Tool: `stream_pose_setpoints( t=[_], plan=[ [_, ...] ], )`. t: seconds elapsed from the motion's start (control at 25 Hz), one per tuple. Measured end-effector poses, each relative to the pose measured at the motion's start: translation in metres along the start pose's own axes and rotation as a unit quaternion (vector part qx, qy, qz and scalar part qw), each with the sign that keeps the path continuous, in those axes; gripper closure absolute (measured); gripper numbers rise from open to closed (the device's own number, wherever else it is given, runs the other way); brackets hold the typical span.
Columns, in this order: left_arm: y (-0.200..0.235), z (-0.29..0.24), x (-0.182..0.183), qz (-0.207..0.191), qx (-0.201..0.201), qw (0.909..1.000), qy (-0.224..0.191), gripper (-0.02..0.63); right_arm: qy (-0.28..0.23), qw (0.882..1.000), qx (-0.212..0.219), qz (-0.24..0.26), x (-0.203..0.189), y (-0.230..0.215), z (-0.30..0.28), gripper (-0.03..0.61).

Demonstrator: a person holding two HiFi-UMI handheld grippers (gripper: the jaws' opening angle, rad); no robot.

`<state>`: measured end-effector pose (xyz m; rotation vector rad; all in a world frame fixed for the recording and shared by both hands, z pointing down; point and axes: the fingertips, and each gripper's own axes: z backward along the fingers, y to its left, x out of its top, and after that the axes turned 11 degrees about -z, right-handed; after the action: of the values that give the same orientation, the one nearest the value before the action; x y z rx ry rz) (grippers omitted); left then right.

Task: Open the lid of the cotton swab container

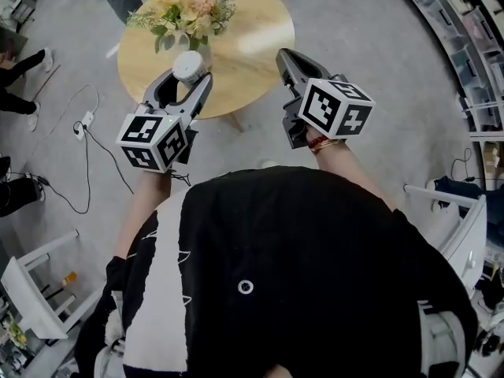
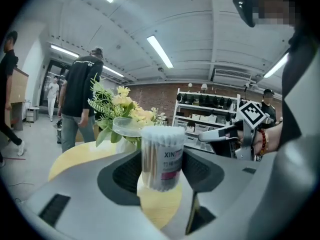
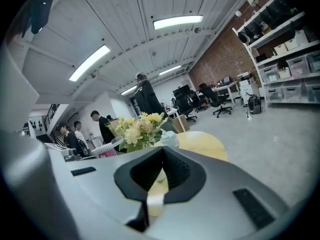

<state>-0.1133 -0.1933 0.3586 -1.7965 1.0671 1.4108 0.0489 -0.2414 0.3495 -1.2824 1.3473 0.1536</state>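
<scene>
The left gripper (image 1: 192,82) clamps the clear cylindrical cotton-swab tub (image 2: 161,156); right gripper (image 1: 283,56) pinched closed, empty. Keep it upright; clear lid (image 2: 125,126) looks tipped leftward.

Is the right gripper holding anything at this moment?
No, the right gripper has its jaws shut together with nothing between them.

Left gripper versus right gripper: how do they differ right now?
The left gripper has its fingers apart, pressing on the sides of the cotton swab container. The right gripper has its fingers shut together on nothing. The left gripper points toward the flowers, while the right gripper points past them, over the right part of the table. Both are hand-held and reach over that round table.
</scene>
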Motion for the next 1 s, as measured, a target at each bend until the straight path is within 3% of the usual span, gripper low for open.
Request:
stream_pose_setpoints(
  t=[1.0],
  plan=[
    [0.012, 0.005, -0.008, 0.015, 0.019, 0.9997, 0.005, 0.354, 0.037, 0.999, -0.012, 0.016, -0.016, -0.004, -0.007, 0.577]
  ],
)
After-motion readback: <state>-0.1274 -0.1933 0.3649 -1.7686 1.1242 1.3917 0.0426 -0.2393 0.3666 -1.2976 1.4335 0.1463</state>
